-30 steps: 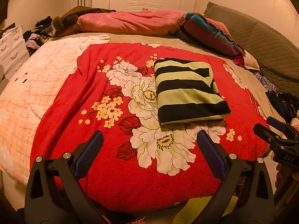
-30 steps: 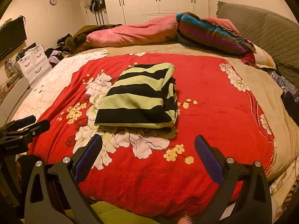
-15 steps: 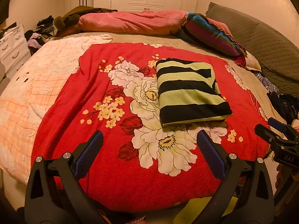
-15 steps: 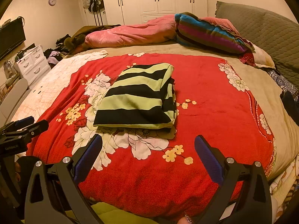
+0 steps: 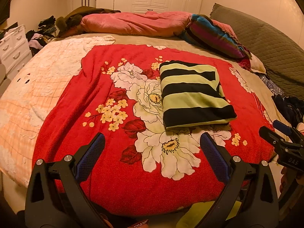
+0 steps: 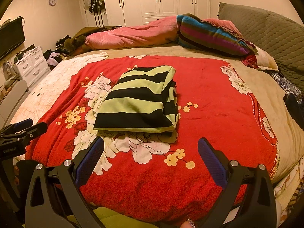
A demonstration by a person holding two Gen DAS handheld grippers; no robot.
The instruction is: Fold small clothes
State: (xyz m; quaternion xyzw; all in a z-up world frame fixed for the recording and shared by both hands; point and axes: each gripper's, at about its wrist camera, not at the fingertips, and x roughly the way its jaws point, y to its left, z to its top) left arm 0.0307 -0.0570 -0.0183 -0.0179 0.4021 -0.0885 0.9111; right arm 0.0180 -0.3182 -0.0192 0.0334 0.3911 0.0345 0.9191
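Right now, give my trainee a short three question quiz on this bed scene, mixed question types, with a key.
1. True or false: the striped garment lies unfolded, spread flat.
2. Multiple choice: the garment rests on A) the red floral blanket B) the pink duvet C) the grey headboard cushion.
3. Fill in: both the left tongs and right tongs are ____ and hold nothing.

Key: 1 false, it is folded into a compact rectangle; 2 A; 3 open.
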